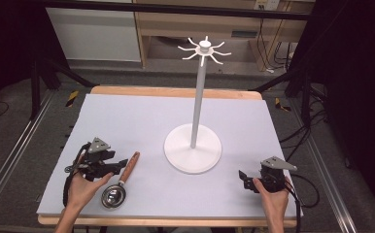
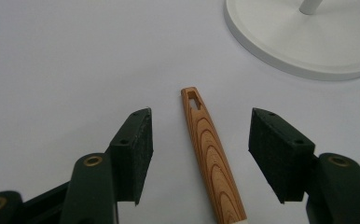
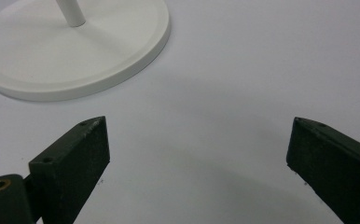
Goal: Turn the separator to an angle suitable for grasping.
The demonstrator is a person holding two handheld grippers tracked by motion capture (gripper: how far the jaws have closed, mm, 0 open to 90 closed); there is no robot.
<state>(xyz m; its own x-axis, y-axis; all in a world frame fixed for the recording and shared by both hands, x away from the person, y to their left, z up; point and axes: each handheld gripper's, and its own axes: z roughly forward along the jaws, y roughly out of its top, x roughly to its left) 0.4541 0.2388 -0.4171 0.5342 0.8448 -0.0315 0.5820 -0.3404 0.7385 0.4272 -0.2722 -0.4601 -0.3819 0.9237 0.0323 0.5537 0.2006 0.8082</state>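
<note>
High view: my left gripper (image 1: 120, 163) sits at the near left, jaws spread about the ladle (image 1: 121, 180) handle. The ladle lies flat, bowl nearest me, long axis running far and slightly right toward the stand (image 1: 193, 148). My right gripper (image 1: 244, 178) rests well apart, near right.

Left gripper view: the handle (image 2: 211, 158) lies between my wide jaws, touching neither; its slotted end points away.

Right gripper view: jaws wide, holding nothing, stand base (image 3: 75, 51) beyond.

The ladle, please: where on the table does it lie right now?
In the high view the ladle lies front-left, beside the left tongs, left of the white stand's base.
</note>
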